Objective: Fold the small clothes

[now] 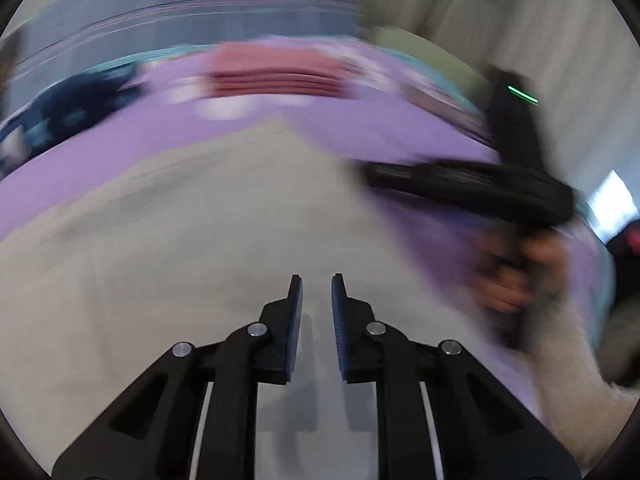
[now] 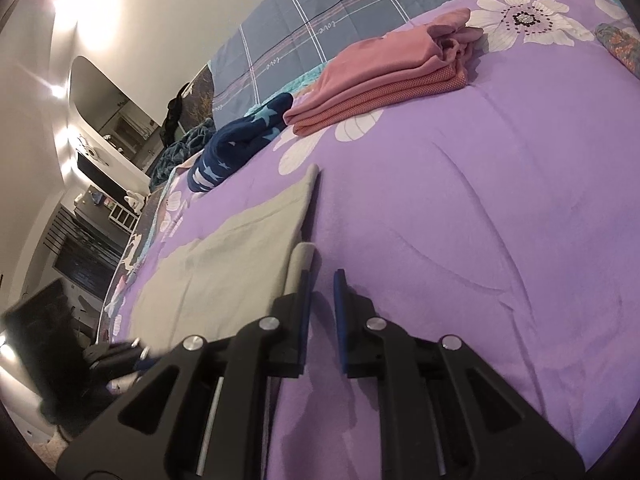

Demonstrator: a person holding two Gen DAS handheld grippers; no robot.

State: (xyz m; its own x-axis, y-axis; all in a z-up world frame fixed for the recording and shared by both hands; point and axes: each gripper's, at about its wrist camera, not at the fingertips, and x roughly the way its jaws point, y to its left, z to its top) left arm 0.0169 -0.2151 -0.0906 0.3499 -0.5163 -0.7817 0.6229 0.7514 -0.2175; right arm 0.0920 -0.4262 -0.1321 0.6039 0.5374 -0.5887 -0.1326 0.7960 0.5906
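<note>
**Grey garment spread on a purple bed cover, both grippers over it**

The right wrist view alone shows the room sharply: a white wall point(image 2: 168, 8), a dark set of shelves point(image 2: 100, 208) and a blue plaid quilt point(image 2: 320, 12) beyond the purple floral bed cover point(image 2: 460, 200). The left wrist view is blurred throughout, yet it alone shows the right gripper from outside, a black body point(image 1: 472, 184) held by a hand point(image 1: 516, 276) in a pale sleeve.

The grey garment point(image 2: 224, 260) lies flat on the bed cover, pale and smooth, with a straight folded edge along its right side. In the left wrist view it fills the foreground point(image 1: 200, 240). Beyond the grey garment sits a folded pink stack point(image 2: 384, 80), and to the left of that a bundled navy piece with pale stars point(image 2: 240, 140).

The right gripper point(image 2: 320, 280) stands at the grey garment's right edge, its blue-padded fingers nearly closed with a narrow gap; cloth touches the left finger point(image 2: 306, 292), but a grasp cannot be told. The left gripper point(image 1: 317, 284) hangs over the grey garment, fingers drawn close with a small gap, nothing visibly between them.
</note>
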